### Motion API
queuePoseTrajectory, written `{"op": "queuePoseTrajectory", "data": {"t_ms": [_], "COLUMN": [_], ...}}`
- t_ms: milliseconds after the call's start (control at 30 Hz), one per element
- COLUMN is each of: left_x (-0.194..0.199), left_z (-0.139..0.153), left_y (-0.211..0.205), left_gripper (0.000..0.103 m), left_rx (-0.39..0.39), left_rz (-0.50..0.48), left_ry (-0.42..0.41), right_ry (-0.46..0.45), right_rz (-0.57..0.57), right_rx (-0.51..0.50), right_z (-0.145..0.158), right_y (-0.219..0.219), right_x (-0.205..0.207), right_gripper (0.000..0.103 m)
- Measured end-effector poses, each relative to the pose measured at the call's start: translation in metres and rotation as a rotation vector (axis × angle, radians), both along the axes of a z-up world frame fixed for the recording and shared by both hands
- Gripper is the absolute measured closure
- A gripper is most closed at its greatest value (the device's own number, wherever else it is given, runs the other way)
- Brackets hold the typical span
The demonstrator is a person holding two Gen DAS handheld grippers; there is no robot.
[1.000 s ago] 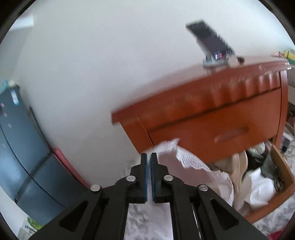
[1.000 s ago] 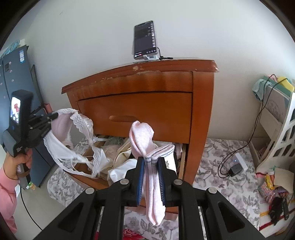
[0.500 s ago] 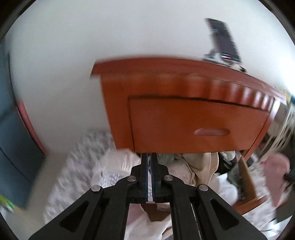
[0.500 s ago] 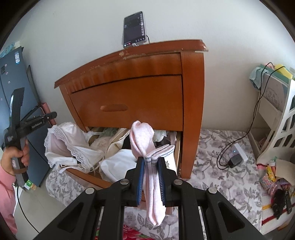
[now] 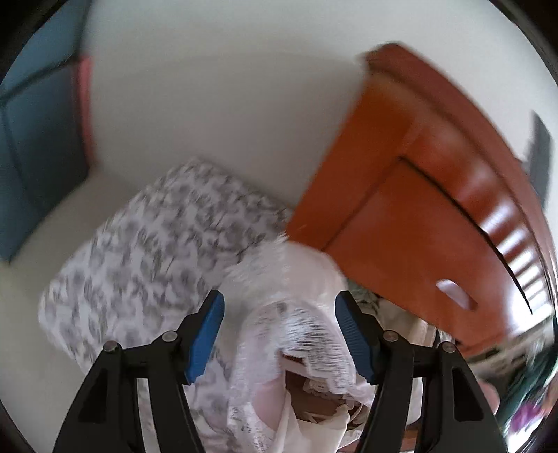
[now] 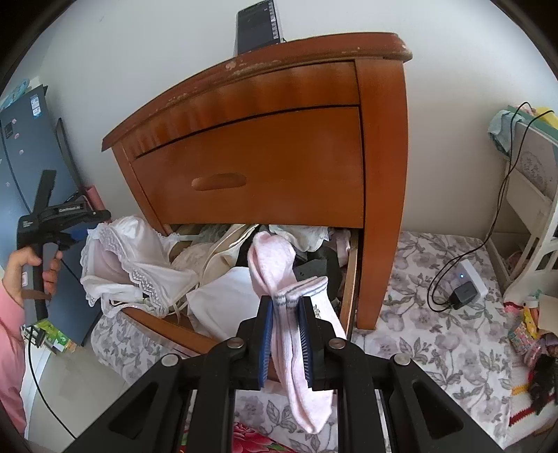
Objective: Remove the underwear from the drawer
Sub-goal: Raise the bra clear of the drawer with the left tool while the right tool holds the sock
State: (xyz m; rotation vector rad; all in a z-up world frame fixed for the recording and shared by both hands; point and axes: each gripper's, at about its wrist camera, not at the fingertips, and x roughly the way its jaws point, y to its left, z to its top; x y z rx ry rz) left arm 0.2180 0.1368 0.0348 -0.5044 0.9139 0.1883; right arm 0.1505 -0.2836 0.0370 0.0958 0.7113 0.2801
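In the right wrist view, the bottom drawer (image 6: 164, 329) of the wooden nightstand (image 6: 279, 163) stands pulled out, heaped with underwear. A white lace bra (image 6: 132, 265) drapes over the drawer's left front corner. My left gripper (image 6: 90, 224), held by a hand, hovers at the bra's upper left. From the left wrist view my left gripper (image 5: 279, 331) is open, with the lace bra (image 5: 296, 313) lying loose between and beyond its blue pads. My right gripper (image 6: 286, 334) is shut on a pair of pale pink socks (image 6: 275, 265), held up in front of the drawer.
A phone (image 6: 256, 24) stands on the nightstand top. A floral mat (image 6: 436, 341) covers the floor, with a charger and cable (image 6: 464, 289) on it at the right. A white rack (image 6: 533, 216) is at far right, a dark blue cabinet (image 6: 24, 150) at far left.
My left gripper has opened and let go of the white bra, which now rests on the drawer's left corner. The left camera swung down and left. My right gripper still holds the socks.
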Motion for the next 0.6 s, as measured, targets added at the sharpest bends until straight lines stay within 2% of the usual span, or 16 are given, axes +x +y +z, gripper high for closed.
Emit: {"op": "queuePoseTrajectory", "data": {"t_ms": [133, 233, 367, 533, 600], "left_x": [0.001, 0.004, 0.018, 0.031, 0.036], "left_z": [-0.012, -0.008, -0.009, -0.006, -0.007], "left_y": [-0.001, -0.009, -0.026, -0.041, -0.049], "left_gripper": [0.026, 0.022, 0.016, 0.016, 0.016], "left_rx": [-0.086, -0.088, -0.021, 0.062, 0.134], "left_rz": [0.053, 0.076, 0.082, 0.078, 0.071], "left_ry": [0.036, 0.015, 0.031, 0.022, 0.046], "right_ry": [0.001, 0.005, 0.013, 0.020, 0.022], "right_rz": [0.008, 0.007, 0.004, 0.003, -0.001], "right_rx": [0.007, 0.019, 0.030, 0.034, 0.035], "right_z": [-0.004, -0.007, -0.011, -0.017, -0.018], "right_y": [-0.001, -0.002, -0.005, -0.007, -0.008], "right_x": [0.001, 0.003, 0.003, 0.001, 0.001], "right_gripper": [0.087, 0.087, 0.087, 0.087, 0.087]}}
